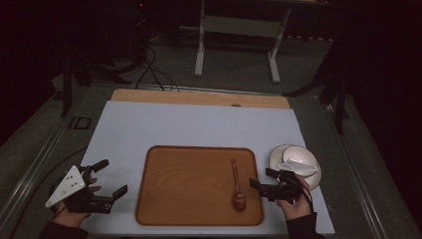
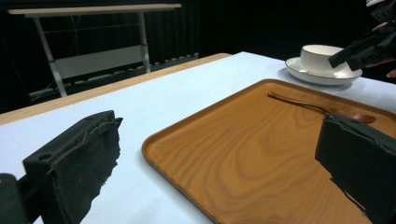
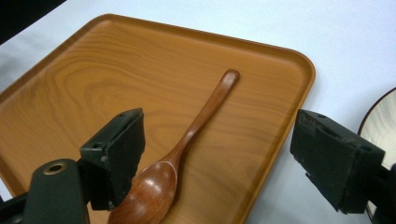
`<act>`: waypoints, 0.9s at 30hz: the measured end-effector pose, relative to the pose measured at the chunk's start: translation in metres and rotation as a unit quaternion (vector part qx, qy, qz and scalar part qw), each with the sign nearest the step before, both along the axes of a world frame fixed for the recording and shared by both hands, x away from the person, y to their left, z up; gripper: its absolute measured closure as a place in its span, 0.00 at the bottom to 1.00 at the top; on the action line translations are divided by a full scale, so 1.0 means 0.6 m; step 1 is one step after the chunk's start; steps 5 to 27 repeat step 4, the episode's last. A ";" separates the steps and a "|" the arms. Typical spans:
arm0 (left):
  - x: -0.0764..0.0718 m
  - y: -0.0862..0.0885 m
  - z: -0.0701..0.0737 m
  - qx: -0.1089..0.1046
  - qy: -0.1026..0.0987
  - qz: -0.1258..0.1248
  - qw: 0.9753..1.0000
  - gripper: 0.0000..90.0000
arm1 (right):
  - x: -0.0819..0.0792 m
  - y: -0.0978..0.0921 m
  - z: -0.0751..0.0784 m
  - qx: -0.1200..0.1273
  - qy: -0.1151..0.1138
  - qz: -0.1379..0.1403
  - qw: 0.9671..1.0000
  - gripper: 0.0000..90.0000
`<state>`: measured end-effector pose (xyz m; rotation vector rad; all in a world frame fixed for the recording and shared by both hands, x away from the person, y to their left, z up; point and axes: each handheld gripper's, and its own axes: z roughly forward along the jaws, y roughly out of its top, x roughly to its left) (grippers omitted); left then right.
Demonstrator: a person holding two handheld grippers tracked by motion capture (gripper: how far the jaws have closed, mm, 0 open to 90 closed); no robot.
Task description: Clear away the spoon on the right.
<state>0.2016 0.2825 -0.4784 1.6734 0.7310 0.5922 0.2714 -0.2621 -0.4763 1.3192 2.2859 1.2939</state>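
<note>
1. Wood, warm brown with visible grain, is what your tray (image 1: 189,184) is made of; it sits in the lower middle of the high view on the pale blue sheet (image 1: 199,124) that covers the desk (image 1: 199,97).
2. A wooden spoon (image 1: 237,185) lies flat inside the tray near its right edge, bowl toward the bottom of the frame and handle pointing up the frame.
3. A white cup (image 1: 299,157) stands on a white saucer (image 1: 312,180) at the lower right of the high view, just beside the tray's right edge and off it.
4. Your right gripper (image 1: 260,181) hangs at the lower right, its jaws spread wide and holding nothing, aimed left across the tray's right rim toward the spoon.
5. In the right gripper view the spoon (image 3: 187,140) runs up the middle of the frame; its bowl lies close by the left jaw at the bottom, and the right jaw sits beyond the tray's rim over the blue sheet.
6. Your left gripper (image 1: 110,177) is at the lower left, off the tray's left edge, jaws apart and empty.
7. In the left gripper view the tray (image 2: 261,154) fills the lower right, the spoon (image 2: 322,108) lies toward the right, and the cup (image 2: 322,56) with its saucer (image 2: 322,74) sits at the upper right.
</note>
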 end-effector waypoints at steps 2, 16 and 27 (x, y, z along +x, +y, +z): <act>0.000 0.000 0.000 0.000 -0.001 0.000 1.000 0.00 | 0.000 -0.001 0.000 0.000 -0.001 -0.001 1.000 0.20; 0.000 0.000 0.000 -0.001 -0.001 0.001 1.000 0.00 | 0.000 -0.001 0.001 0.002 -0.001 0.000 1.000 0.19; 0.000 0.000 0.000 -0.001 -0.001 0.001 1.000 0.00 | 0.000 -0.001 0.001 0.002 -0.001 0.000 1.000 0.19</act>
